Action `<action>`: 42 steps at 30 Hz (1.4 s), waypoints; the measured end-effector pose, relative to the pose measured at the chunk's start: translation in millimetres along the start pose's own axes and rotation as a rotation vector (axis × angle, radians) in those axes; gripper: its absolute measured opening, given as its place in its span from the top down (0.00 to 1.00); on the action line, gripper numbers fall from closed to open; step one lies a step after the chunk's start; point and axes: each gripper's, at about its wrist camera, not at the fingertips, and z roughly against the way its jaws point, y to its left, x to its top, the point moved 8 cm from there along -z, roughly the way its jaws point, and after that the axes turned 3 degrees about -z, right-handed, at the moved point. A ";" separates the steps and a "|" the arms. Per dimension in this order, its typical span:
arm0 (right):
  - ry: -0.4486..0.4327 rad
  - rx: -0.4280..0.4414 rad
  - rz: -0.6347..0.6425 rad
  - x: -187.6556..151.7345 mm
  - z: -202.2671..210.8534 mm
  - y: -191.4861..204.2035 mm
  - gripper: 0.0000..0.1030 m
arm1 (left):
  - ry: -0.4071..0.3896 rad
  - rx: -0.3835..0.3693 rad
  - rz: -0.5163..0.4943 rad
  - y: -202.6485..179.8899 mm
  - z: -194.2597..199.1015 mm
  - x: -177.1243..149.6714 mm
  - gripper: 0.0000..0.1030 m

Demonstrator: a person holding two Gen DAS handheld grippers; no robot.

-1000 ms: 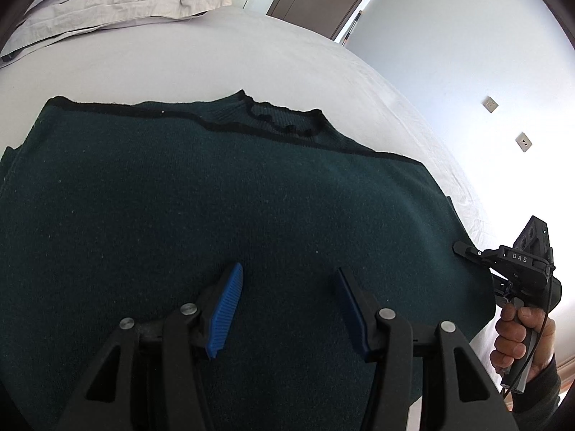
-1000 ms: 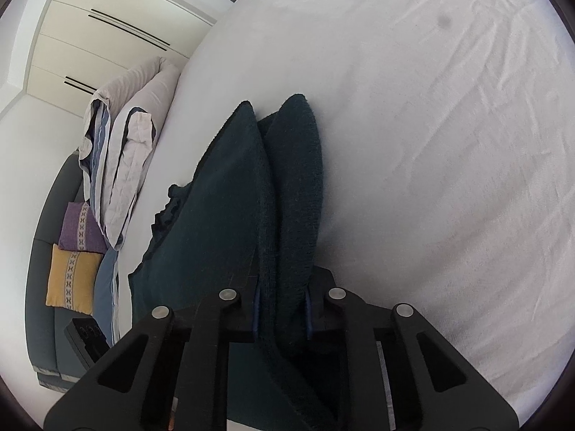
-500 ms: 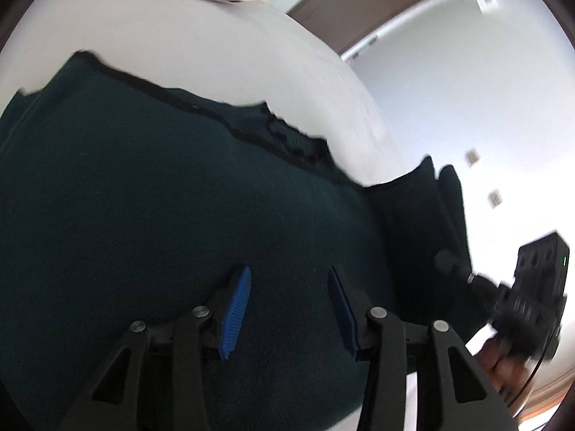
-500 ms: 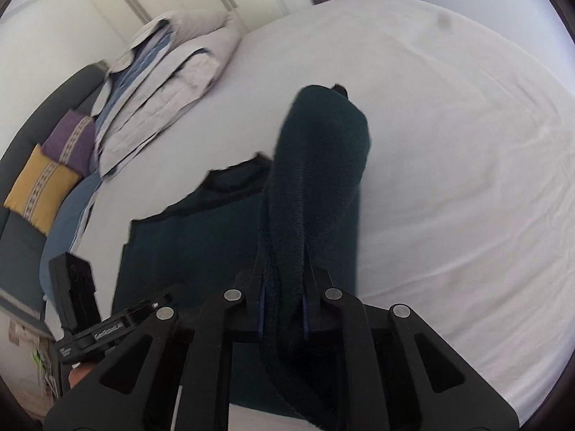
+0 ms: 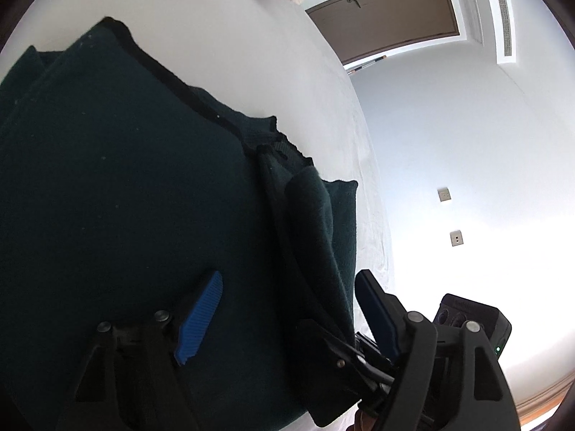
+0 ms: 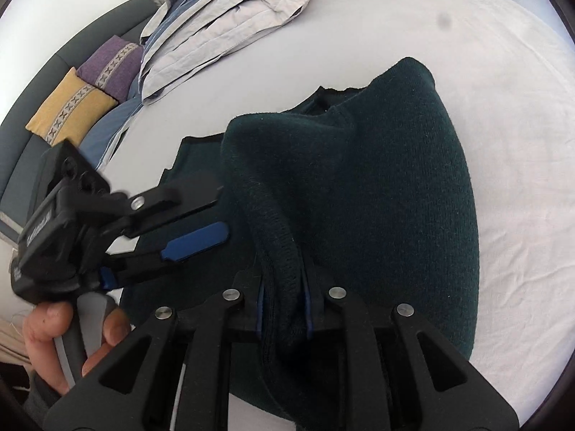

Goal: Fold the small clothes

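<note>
The right gripper [image 6: 284,309] squeezes the edge of the dark green sweater [image 6: 377,194] tight. A second ago that edge hung by the side of the white bed [image 6: 503,107]; now it is lifted and pulled over the flat part. The left gripper [image 5: 287,309] is spread wide, holding nothing. It was over the middle of the sweater before; now it is right next to the raised fold.

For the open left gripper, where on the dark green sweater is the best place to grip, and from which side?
Probably the raised fold the right gripper pinches: it stands off the bed, whereas the rest of the sweater lies flat. The left gripper, jaws open, could close across it from its own side.
</note>
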 end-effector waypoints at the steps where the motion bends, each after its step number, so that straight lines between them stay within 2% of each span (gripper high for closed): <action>1: 0.011 0.008 0.016 -5.1 5.0 2.2 0.70 | 0.016 0.014 -0.011 -2.5 -3.0 0.0 0.24; 2: 0.018 0.013 0.032 -10.9 6.1 5.3 0.60 | 0.030 0.025 -0.026 -5.9 -5.8 -0.3 0.24; 3: 0.012 0.019 0.047 -16.0 9.9 9.5 0.39 | 0.043 0.029 -0.040 -9.0 -7.8 -0.6 0.22; 4: -0.008 0.019 0.064 -22.6 17.3 12.4 0.36 | 0.054 0.036 -0.052 -11.7 -10.4 -1.4 0.22; 8: -0.020 -0.006 0.092 -50.8 41.2 7.7 0.36 | 0.075 0.065 -0.066 -16.3 -18.5 -3.9 0.24; 10: -0.036 -0.028 0.101 -62.0 52.4 1.8 0.36 | 0.091 0.089 -0.080 -18.9 -23.0 -7.4 0.35; 12: -0.051 -0.029 0.099 -72.5 68.1 -5.5 0.36 | 0.110 0.124 -0.094 -17.1 -24.9 -9.8 0.55; 15: -0.100 0.004 0.064 -80.8 92.5 -15.2 0.36 | 0.122 0.154 -0.101 -17.3 -28.9 -14.9 0.81; 17: -0.118 0.010 0.037 -83.6 103.1 -23.1 0.36 | 0.123 0.163 -0.109 -19.0 -27.8 -14.0 0.85; 22: -0.156 0.054 -0.032 -86.4 119.6 -36.7 0.36 | 0.146 0.145 -0.150 -32.0 -17.1 -6.9 0.87; 30: -0.160 -0.012 0.033 -75.6 105.4 -28.3 0.36 | 0.133 0.144 -0.151 -22.9 34.8 26.1 0.87; 33: -0.153 -0.029 0.083 -72.5 96.5 -18.5 0.36 | 0.127 0.157 -0.133 -5.3 56.7 34.6 0.87; 38: -0.072 -0.032 0.158 -82.3 64.4 7.5 0.36 | 0.094 0.196 -0.078 36.4 94.3 47.6 0.87; 42: -0.048 -0.036 0.201 -90.1 51.4 28.4 0.35 | 0.091 0.205 -0.044 61.8 104.5 51.9 0.87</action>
